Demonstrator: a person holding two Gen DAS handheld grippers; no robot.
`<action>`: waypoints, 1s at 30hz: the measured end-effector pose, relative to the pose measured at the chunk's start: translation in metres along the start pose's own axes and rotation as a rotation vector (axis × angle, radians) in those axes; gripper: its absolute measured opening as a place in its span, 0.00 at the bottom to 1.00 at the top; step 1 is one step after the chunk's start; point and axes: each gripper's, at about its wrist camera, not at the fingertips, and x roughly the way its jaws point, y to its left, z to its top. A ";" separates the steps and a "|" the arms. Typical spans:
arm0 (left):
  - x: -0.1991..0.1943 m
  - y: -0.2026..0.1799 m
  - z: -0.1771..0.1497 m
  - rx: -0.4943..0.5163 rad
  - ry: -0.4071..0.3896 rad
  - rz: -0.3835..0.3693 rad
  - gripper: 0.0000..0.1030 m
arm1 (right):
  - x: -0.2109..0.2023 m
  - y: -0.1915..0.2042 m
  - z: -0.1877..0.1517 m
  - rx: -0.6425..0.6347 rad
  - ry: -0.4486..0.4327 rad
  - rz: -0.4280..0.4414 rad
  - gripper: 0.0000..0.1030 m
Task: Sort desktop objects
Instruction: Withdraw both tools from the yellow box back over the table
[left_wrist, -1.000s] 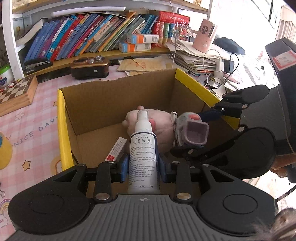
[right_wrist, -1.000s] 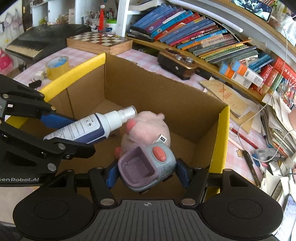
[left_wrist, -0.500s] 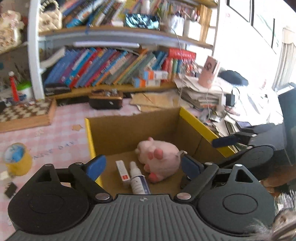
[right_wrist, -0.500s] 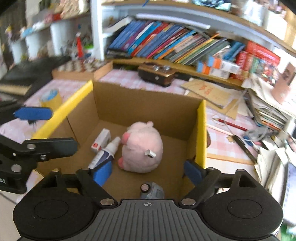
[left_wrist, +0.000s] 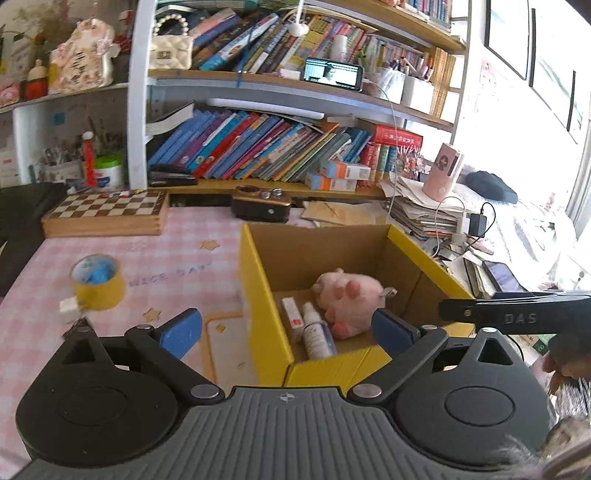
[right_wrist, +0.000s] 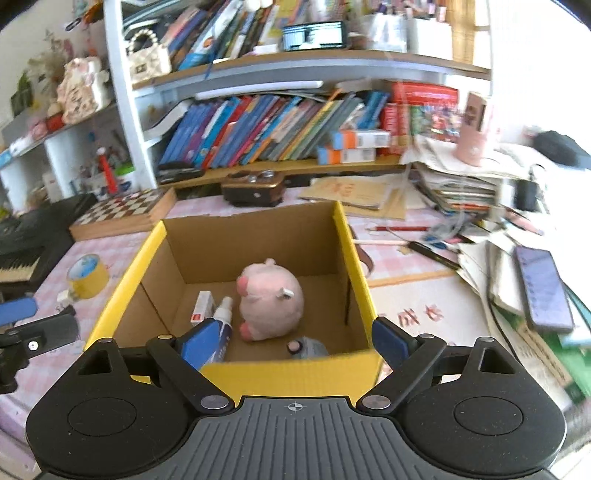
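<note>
A cardboard box with yellow flaps (left_wrist: 258, 295) (right_wrist: 354, 251) stands on the pink checked desk. In it lie a pink plush pig (left_wrist: 347, 295) (right_wrist: 273, 299), a white spray bottle (left_wrist: 316, 334) (right_wrist: 223, 314), a small white and red carton (left_wrist: 290, 314) (right_wrist: 203, 306) and a grey-blue gadget (right_wrist: 306, 347). My left gripper (left_wrist: 286, 328) is open and empty, held back above the box's near left corner. My right gripper (right_wrist: 291, 339) is open and empty, above the box's near wall.
A yellow tape roll (left_wrist: 96, 282) (right_wrist: 86, 275) sits left of the box. A chessboard (left_wrist: 107, 214), a dark brown case (left_wrist: 262, 205) and book shelves stand behind. Paper stacks, pens and a phone (right_wrist: 541, 288) crowd the right side.
Both grippers let go: the spray bottle and the grey-blue gadget now lie in the box. Both grippers opened wide and drew back and up, away from the box.
</note>
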 end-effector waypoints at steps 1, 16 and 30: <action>-0.003 0.003 -0.003 -0.003 0.004 0.000 0.96 | -0.003 0.001 -0.004 0.013 -0.001 -0.013 0.89; -0.044 0.051 -0.043 0.004 0.064 -0.001 0.97 | -0.038 0.057 -0.070 0.081 0.055 -0.109 0.93; -0.068 0.093 -0.069 -0.028 0.132 -0.006 1.00 | -0.058 0.100 -0.101 0.146 0.102 -0.149 0.94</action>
